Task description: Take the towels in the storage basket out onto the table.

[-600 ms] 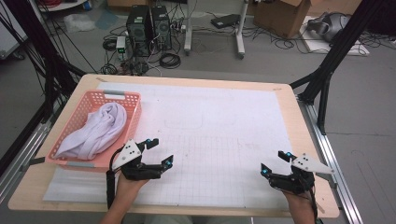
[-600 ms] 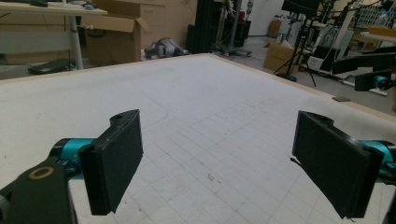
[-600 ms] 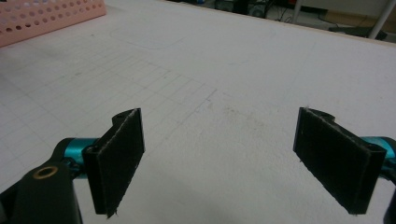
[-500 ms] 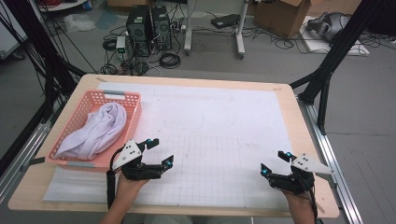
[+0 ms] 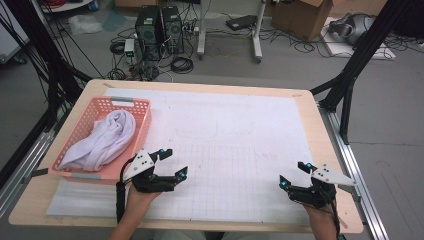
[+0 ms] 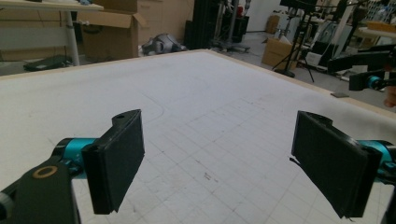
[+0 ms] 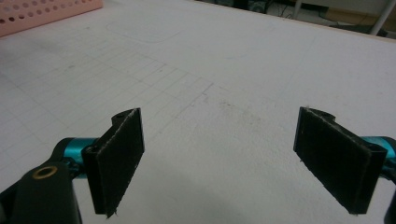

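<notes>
leftward, pink basket (image 5: 90, 118) near bench (image 5: 310, 107) left edge holds bunched white cloth (image 5: 106, 138). left gripper (image 5: 172, 162) just beside basket's near corner, right gripper (image 5: 294, 175) near right edge; both fingers released, gridded sheet (image 5: 235, 150) bare between.

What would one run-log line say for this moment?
left gripper: open, empty, beside pink basket | right gripper: open, empty | white cloth: in basket

- Beyond your table (image 5: 310, 107) you face a grey floor (image 5: 300, 65) strewn with cables (image 5: 182, 64).
- Two black computer towers (image 5: 159, 22) stand there.
- A cardboard box (image 5: 305, 17) sits farther right.
</notes>
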